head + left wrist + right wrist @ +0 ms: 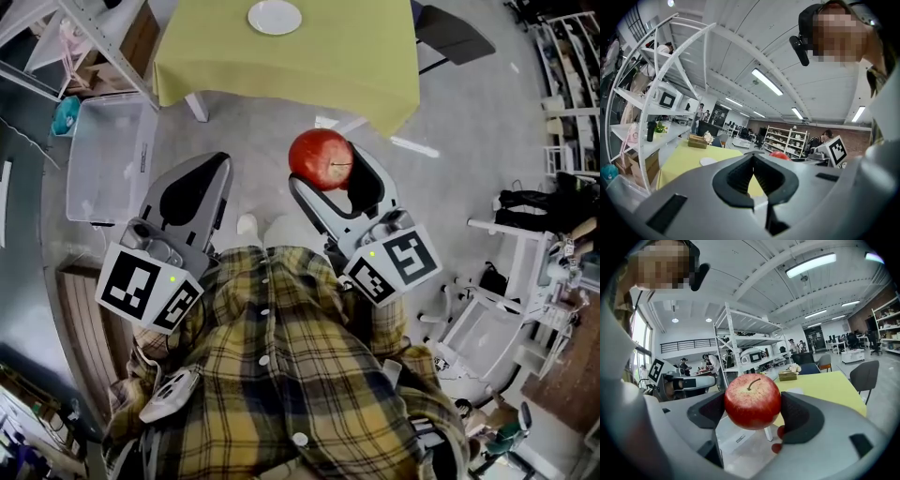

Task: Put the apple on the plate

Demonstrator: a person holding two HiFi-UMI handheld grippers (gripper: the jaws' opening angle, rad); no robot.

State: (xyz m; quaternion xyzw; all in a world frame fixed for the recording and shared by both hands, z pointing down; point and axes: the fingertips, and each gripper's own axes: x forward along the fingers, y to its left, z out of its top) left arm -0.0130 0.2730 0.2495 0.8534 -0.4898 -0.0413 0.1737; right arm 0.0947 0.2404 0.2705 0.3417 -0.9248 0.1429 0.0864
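The right gripper (333, 176) clamps the red apple (319, 157) between its jaws, in the air just short of the yellow table's (356, 66) near edge — the white plate (275, 17) lies well back from that edge. The left gripper's (200, 178) jaws meet, empty.

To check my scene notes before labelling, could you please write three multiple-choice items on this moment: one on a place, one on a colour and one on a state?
1. Where is the plate?
A) on the yellow table
B) on the floor
C) on a chair

2. What colour is the apple?
A) green
B) red
C) yellow

3. How does the right gripper stand?
A) open and empty
B) shut and empty
C) shut on the apple

Answers:
1 A, since the plate lies on the yellow top.
2 B, since its skin shows red in the head view and the right gripper view.
3 C, since both jaws press against the apple's sides.
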